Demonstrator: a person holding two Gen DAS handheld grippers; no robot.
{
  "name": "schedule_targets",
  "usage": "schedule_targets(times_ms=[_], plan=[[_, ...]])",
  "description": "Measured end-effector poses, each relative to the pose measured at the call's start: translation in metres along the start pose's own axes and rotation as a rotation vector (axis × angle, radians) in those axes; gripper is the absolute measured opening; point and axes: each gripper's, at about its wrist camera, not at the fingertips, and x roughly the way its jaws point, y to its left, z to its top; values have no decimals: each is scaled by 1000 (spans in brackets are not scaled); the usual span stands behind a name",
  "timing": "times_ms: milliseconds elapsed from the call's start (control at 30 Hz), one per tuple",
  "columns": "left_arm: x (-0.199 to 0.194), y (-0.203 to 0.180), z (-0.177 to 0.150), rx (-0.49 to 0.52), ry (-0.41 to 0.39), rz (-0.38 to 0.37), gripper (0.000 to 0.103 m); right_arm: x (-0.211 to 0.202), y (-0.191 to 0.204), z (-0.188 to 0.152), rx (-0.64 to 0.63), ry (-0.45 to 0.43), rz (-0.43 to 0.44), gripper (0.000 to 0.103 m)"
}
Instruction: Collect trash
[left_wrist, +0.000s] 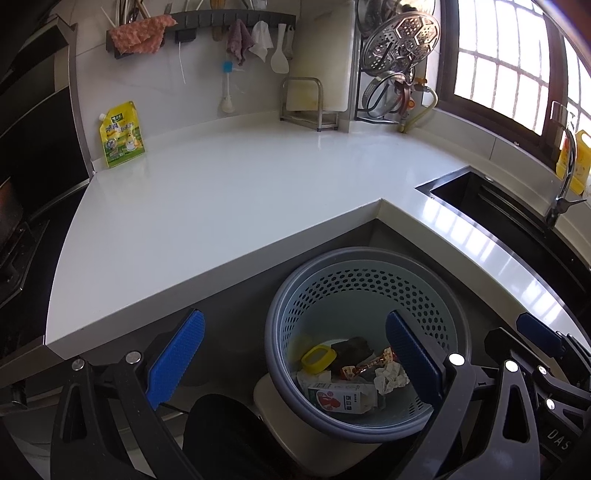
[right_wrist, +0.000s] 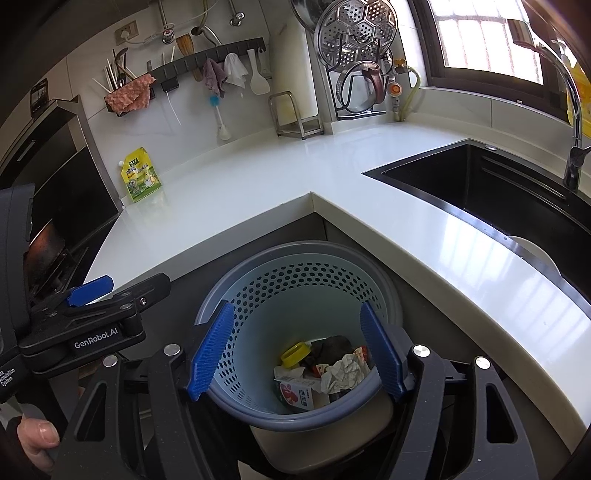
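Blue-grey perforated plastic bin (right_wrist: 299, 332), standing on the floor below the white countertop (right_wrist: 236, 192), already holds crumpled paper (right_wrist: 341, 371), a carton and a yellow lid. Left gripper (left_wrist: 295, 363) and right gripper (right_wrist: 295, 356) are held apart, empty. Collection appears finished; any remaining litter must next be sought.

One perforated bin (right_wrist: 295, 332), one yellow lid (right_wrist: 293, 352), one carton (right_wrist: 295, 395), one green pouch (right_wrist: 139, 173), two grippers.

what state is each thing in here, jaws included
left gripper: jaws open, empty
right gripper: jaws open, empty
blue perforated plastic waste basket: upright, partly filled with trash
red and white carton: lying in basket
crumpled white paper: in basket
yellow-green spout pouch: standing on white countertop
black sink: tap off
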Motion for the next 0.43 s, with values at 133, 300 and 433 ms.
schedule_targets(times_ms=[133, 300, 433], plan=[[0, -1, 0, 1, 2, 3, 97, 0, 0, 0, -1, 0, 0, 68], [2, 1, 0, -6, 10, 0, 97, 0, 1, -1, -1, -1, 0, 68], [2, 0, 1, -6, 11, 1, 97, 0, 1, -1, -1, 0, 0, 68]])
